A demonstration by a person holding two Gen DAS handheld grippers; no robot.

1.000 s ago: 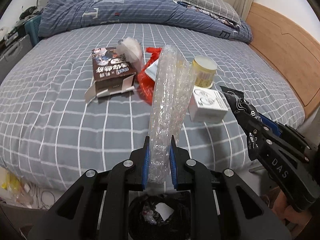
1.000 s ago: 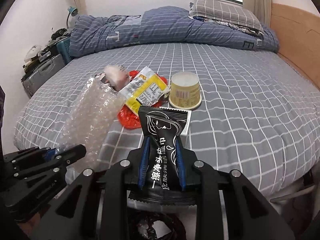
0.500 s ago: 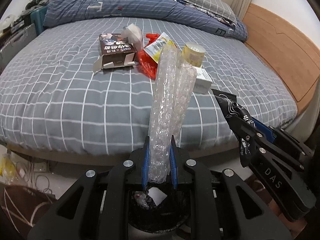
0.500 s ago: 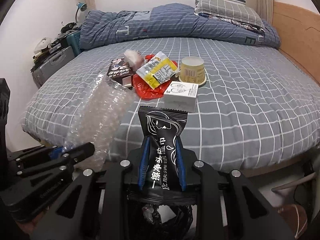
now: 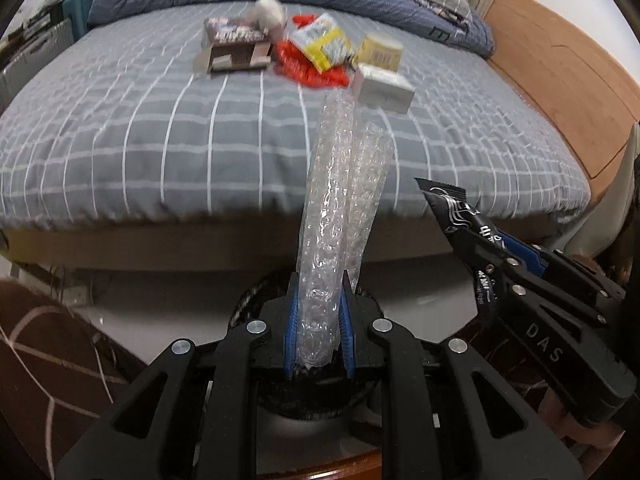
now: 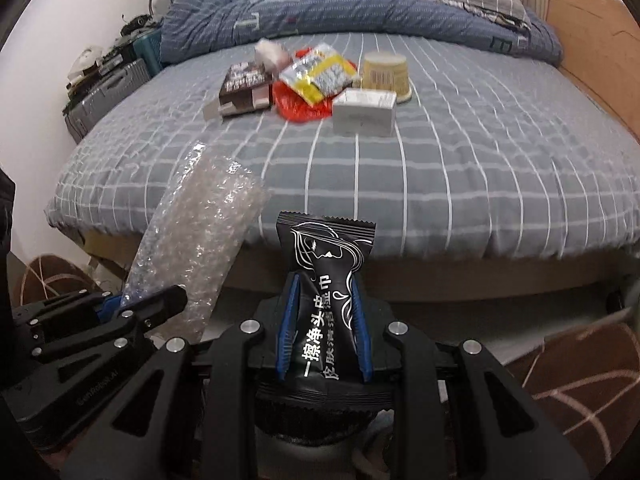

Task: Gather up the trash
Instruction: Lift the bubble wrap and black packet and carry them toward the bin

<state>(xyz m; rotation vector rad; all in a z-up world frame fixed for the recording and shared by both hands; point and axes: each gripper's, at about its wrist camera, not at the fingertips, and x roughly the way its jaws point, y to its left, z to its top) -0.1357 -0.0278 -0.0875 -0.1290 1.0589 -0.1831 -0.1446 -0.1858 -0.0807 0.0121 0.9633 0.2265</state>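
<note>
Left view: the left tool (image 5: 318, 320) is clamped tight on a roll of bubble wrap (image 5: 340, 208), held over the dark bin (image 5: 248, 300) below, presumably for dropping; can't see what's inside it.

Right view: the right tool (image 6: 324, 328) pinches a black wipe packet (image 6: 326, 280). More trash waits on the bed (image 6: 480, 168), including a white box (image 6: 364, 112).

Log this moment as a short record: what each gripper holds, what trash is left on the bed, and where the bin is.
left gripper: shut on bubble wrap
right gripper: shut on black sachet
on bed: brown box, red bag, yellow packet, white box, paper cup, crumpled tissue
bin: black, on floor, below both grippers
</note>
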